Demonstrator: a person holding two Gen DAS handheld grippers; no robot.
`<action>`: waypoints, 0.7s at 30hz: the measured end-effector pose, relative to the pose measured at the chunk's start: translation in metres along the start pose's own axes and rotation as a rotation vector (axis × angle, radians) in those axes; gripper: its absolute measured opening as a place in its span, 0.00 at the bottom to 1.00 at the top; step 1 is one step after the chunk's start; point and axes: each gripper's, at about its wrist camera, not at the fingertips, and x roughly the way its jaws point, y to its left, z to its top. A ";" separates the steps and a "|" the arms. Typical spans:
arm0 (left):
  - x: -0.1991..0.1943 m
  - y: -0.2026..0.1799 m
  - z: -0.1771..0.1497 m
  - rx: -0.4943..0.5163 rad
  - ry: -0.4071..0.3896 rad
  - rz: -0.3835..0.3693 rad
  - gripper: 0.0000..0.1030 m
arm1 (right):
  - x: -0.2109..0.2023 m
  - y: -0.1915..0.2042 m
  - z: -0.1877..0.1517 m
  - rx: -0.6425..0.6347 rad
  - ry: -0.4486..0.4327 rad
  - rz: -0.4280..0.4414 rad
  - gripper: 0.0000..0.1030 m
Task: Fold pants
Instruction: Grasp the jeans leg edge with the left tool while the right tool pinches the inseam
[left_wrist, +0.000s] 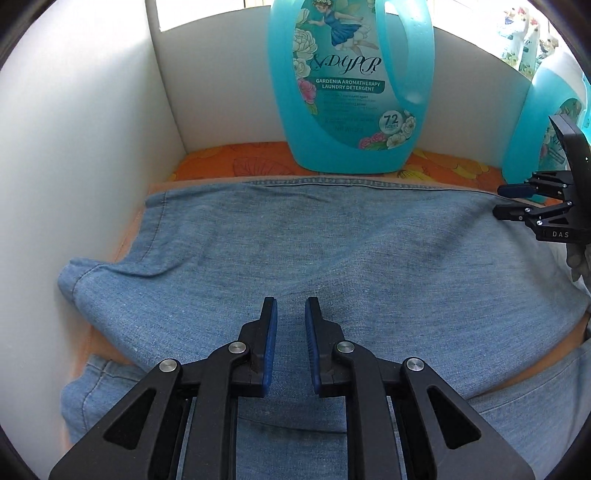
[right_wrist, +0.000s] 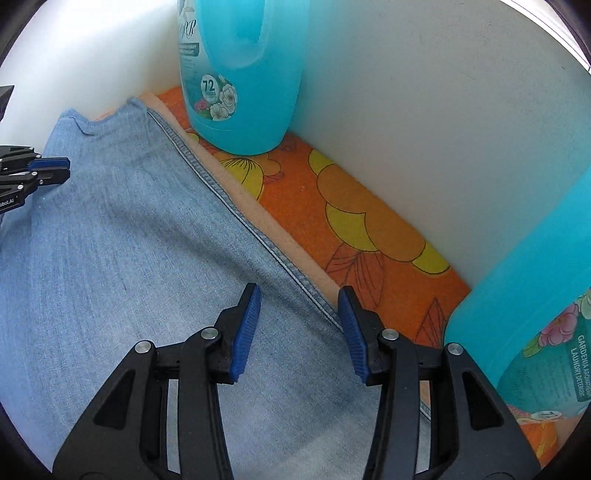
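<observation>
You have one pair of pants (left_wrist: 295, 243), light blue denim, spread flat and partly folded over itself across the work surface, filling most of both views; its stitched edge runs just beside the strip of orange flowered cloth (right_wrist: 351, 229) at the back. There is one such cloth, and white panels (left_wrist: 85, 147) wall it in on the left and at the back. You have two turquoise detergent bottles: one (left_wrist: 347, 85) stands upright on the cloth at the back, the other (right_wrist: 535, 325) stands near the right-hand corner.

Both your grippers tilt steeply down over the denim. Your left gripper (left_wrist: 291, 314) sits above the middle of the pants with its jaws nearly together, a narrow gap between the blue pads, nothing pinched. Your right gripper (right_wrist: 299, 306) hangs released, jaws well apart, straddling the stitched edge without pressing it.
</observation>
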 end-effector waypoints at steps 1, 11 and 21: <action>0.002 0.001 0.000 -0.005 0.004 0.000 0.13 | 0.000 0.001 -0.001 0.002 -0.001 0.012 0.36; 0.010 0.015 0.006 -0.055 0.017 0.005 0.14 | -0.028 0.019 -0.008 -0.047 -0.047 -0.036 0.06; -0.031 0.054 0.024 -0.172 -0.066 -0.008 0.43 | -0.111 0.070 -0.039 -0.075 -0.168 -0.020 0.04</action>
